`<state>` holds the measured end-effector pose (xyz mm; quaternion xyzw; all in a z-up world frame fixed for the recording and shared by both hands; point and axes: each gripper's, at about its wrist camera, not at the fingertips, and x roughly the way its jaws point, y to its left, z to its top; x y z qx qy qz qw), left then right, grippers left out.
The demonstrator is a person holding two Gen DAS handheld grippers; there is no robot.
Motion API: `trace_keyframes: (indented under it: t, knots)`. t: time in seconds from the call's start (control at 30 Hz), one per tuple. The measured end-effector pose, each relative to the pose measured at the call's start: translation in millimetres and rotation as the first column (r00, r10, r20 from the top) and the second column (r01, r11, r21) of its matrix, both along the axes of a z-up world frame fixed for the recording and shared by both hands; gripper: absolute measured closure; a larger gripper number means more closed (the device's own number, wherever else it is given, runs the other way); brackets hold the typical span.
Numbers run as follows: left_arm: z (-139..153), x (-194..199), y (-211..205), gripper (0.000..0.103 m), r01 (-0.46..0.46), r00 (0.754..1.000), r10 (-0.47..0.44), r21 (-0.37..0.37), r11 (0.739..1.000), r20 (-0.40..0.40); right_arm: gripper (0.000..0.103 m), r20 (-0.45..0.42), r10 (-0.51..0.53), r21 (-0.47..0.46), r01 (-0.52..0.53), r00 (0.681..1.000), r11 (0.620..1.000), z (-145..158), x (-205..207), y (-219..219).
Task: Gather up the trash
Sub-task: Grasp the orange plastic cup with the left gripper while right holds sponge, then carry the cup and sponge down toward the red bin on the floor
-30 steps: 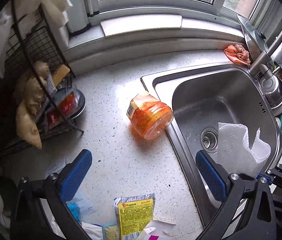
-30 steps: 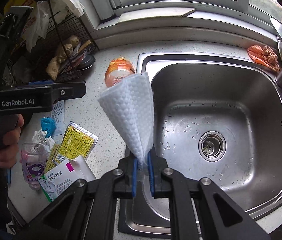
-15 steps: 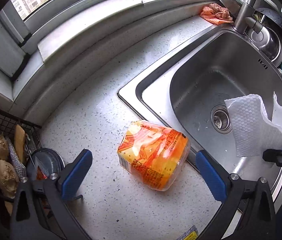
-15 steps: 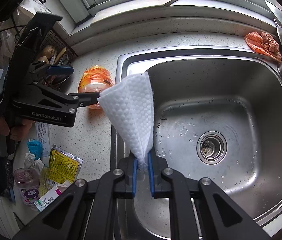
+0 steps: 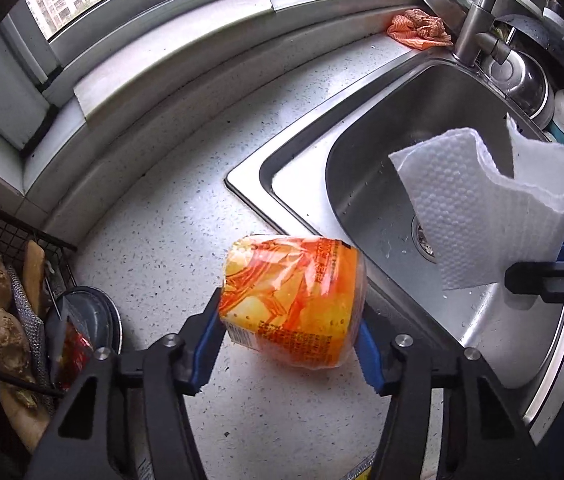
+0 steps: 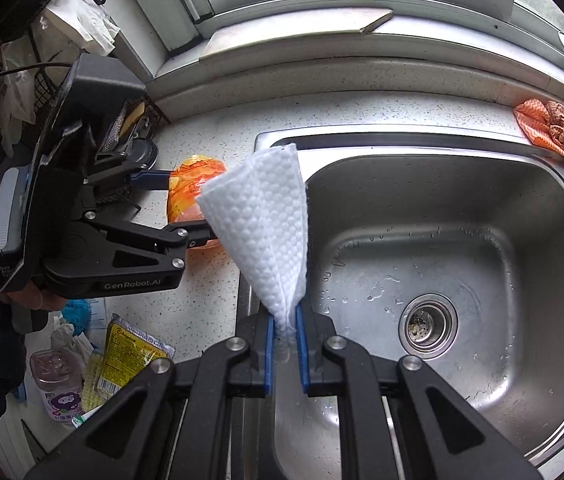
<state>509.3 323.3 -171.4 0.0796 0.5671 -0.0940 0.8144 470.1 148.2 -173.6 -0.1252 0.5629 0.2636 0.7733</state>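
Observation:
An orange plastic cup wrapper (image 5: 294,304) lies on its side on the speckled counter beside the sink's left rim. My left gripper (image 5: 288,344) has closed its blue pads on both sides of it; it also shows in the right wrist view (image 6: 191,208), where the orange cup (image 6: 187,188) sits between its fingers. My right gripper (image 6: 284,344) is shut on a white paper towel (image 6: 265,232) that stands up over the sink's left edge. The towel also shows in the left wrist view (image 5: 486,216).
The steel sink (image 6: 482,200) with drain (image 6: 428,326) fills the right. An orange cloth (image 6: 548,126) lies at its back corner. A wire rack (image 5: 5,300) stands left. Wrappers, a yellow packet (image 6: 129,364) and a small bottle (image 6: 55,384) lie on the near-left counter.
My left gripper has moved forward to the orange cup and closed its fingers onto it. My right gripper has kept the paper towel and shifted little.

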Motion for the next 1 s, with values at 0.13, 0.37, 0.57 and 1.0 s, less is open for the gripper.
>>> trace_keyframes:
  t: [0.13, 0.37, 0.57, 1.0]
  knots:
    - [20.3, -19.8, -6.6, 0.047, -0.006, 0.999, 0.006, 0.011, 1.0, 0.033, 0.094, 0.025, 0.026, 0.019, -0.027, 0.999, 0.999, 11.1, -14.9, -1.6]
    - [62.1, -69.5, -24.7, 0.047, -0.046, 0.996, 0.046, 0.001, 0.999, 0.082, 0.094, 0.083, 0.064, 0.064, -0.069, 0.995, 0.996, 42.6, -52.7, -18.9]
    - [90.8, -113.2, -48.1, 0.047, -0.078, 0.989, 0.079, -0.013, 0.997, 0.122, 0.094, 0.128, 0.09, 0.081, -0.101, 0.988, 0.992, 67.0, -84.5, -43.7]
    - [130.5, -194.9, -140.8, 0.047, -0.107, 0.981, 0.11, -0.023, 0.994, 0.157, 0.094, 0.171, 0.088, 0.101, -0.106, 0.981, 0.989, 99.7, -164.3, -117.5]
